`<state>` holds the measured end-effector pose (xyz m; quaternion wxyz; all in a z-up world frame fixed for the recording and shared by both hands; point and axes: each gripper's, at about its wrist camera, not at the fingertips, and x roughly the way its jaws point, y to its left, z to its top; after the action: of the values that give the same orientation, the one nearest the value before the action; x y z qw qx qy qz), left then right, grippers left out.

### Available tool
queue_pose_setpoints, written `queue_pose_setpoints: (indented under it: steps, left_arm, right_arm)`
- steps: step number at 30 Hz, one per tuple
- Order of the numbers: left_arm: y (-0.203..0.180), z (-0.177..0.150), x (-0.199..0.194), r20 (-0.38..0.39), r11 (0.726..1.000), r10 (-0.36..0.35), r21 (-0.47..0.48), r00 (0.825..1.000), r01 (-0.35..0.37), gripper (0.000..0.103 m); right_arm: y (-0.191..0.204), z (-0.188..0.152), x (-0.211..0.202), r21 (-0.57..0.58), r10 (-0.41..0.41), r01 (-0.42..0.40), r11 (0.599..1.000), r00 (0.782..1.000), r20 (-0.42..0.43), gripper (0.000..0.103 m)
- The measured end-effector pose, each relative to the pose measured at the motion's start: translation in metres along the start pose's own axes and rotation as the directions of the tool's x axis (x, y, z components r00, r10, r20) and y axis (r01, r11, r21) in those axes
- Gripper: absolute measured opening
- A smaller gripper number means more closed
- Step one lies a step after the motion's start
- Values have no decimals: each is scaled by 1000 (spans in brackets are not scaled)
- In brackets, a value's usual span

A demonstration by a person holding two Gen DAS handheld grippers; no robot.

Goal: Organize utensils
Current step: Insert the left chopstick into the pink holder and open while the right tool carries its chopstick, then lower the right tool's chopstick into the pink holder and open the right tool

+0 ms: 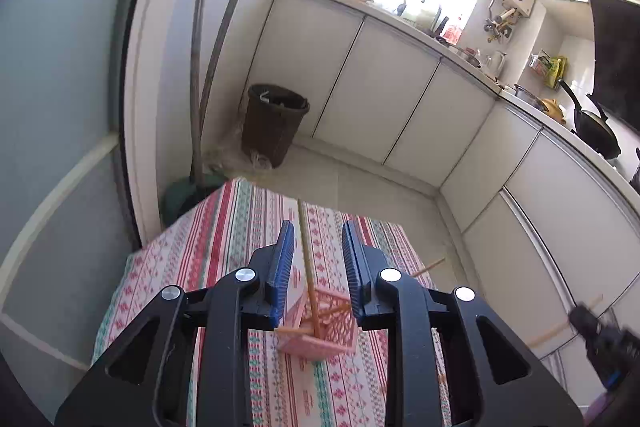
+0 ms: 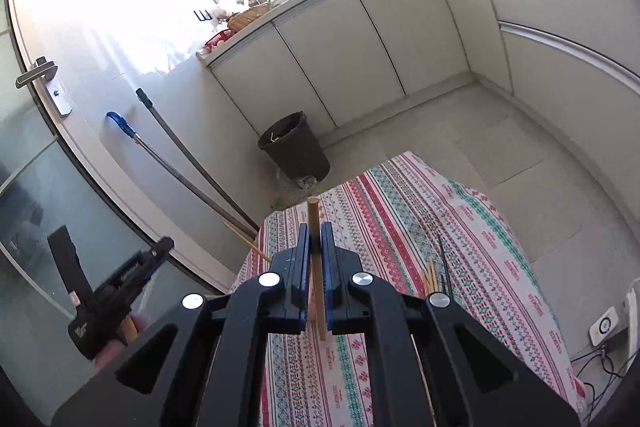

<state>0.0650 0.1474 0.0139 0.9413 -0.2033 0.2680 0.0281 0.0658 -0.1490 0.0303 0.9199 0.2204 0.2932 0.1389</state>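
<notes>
while right gripper [image 2: 316, 239] jaws pinch a chopstick [image 2: 314, 227], left gripper [image 1: 318, 239] jaws spread, empty

The left claw [image 1: 318, 263] hangs with jaws apart above a pink basket [image 1: 320, 327] on the striped surface [image 1: 224, 239]. A wooden chopstick [image 1: 306, 251] leans out of the basket between the jaws.

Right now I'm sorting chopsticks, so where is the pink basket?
Left wrist view: the pink basket sits on the striped tablecloth, below the open left tool, with chopsticks standing in it.
</notes>
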Motion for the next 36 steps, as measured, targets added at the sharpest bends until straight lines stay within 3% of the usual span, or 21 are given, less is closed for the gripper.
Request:
queue_pose_setpoints:
  steps: [3, 7, 18, 23, 34, 36]
  left_arm:
    - [5, 0, -2, -32, 999, -25, -21, 999, 24, 24]
    - [6, 5, -10, 0, 1000, -13, -6, 1000, 13, 24]
    - [-6, 1, 4, -47, 999, -35, 27, 998, 36, 26]
    - [-21, -6, 0, -27, 995, -17, 95, 999, 20, 27]
    - [-46, -34, 7, -64, 977, 0, 212, 998, 14, 37]
    - [-49, -38, 8, -66, 973, 11, 230, 998, 4, 46]
  right_arm:
    - [19, 15, 15, -22, -2, 3, 1000, 999, 36, 6]
    - [37, 27, 39, -39, -16, 18, 999, 999, 49, 6]
    - [48, 6, 109, -64, -48, 44, 997, 997, -61, 9]
    - [54, -5, 105, -132, -89, 80, 988, 994, -62, 9]
    - [41, -37, 75, -236, -171, 157, 959, 984, -43, 10]
    - [34, -40, 71, -234, -179, 164, 958, 983, -47, 13]
